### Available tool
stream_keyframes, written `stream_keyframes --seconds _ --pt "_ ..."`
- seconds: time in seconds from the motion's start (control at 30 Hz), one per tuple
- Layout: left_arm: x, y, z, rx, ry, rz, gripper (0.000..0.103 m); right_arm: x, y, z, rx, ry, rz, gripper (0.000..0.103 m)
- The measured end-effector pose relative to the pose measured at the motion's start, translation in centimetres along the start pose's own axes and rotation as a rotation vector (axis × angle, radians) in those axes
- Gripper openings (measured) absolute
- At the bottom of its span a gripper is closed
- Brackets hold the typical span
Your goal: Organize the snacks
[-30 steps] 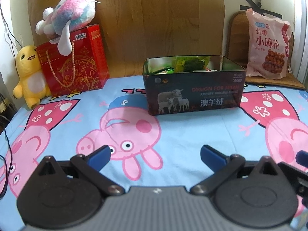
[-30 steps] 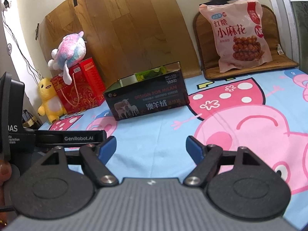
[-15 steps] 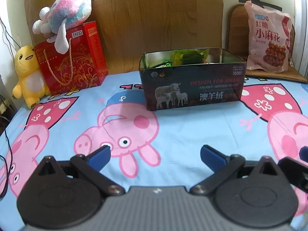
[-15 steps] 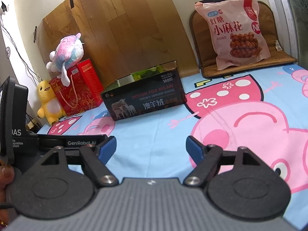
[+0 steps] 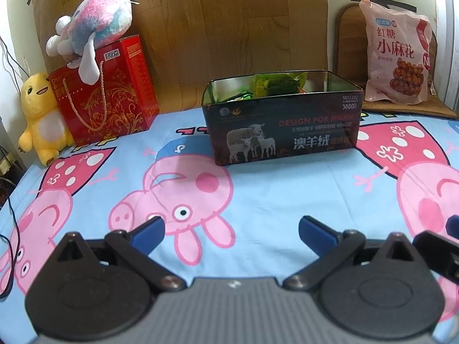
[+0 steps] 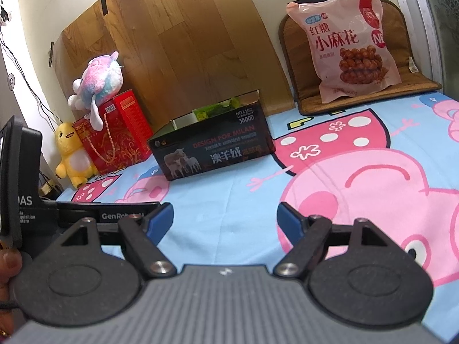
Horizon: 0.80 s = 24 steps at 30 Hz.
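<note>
A dark open tin box (image 5: 282, 132) with sheep pictures stands on the blue cartoon sheet, holding green snack packets (image 5: 275, 84). It also shows in the right wrist view (image 6: 212, 149). A large pink snack bag (image 5: 397, 54) leans upright at the back right on a brown mat; it also shows in the right wrist view (image 6: 354, 46). My left gripper (image 5: 231, 229) is open and empty, low over the sheet, well short of the box. My right gripper (image 6: 225, 219) is open and empty, to the right of the left one.
A red gift box (image 5: 106, 94) with a pink plush toy (image 5: 94, 28) on top and a yellow plush duck (image 5: 40, 114) stand at the back left. A wooden board (image 5: 229, 28) leans on the wall behind. The left gripper's body (image 6: 25, 200) shows at the right view's left edge.
Both grippers have drifted slightly; the box and the pink bag shift a little in both views. Both stay open and empty.
</note>
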<state>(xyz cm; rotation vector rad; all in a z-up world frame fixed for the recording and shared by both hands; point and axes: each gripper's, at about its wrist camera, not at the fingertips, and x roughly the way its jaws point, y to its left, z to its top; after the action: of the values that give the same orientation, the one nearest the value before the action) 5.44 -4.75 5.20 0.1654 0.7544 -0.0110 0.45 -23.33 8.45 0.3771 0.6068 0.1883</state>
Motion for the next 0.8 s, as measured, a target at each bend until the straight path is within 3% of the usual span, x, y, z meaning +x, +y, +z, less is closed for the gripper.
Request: stream_keyframes --seconds 0.8 --pt "-0.10 0.08 0.03 0.000 -0.006 -0.005 0.103 0.05 0.11 0.05 -0.004 -0.001 0.001 0.081"
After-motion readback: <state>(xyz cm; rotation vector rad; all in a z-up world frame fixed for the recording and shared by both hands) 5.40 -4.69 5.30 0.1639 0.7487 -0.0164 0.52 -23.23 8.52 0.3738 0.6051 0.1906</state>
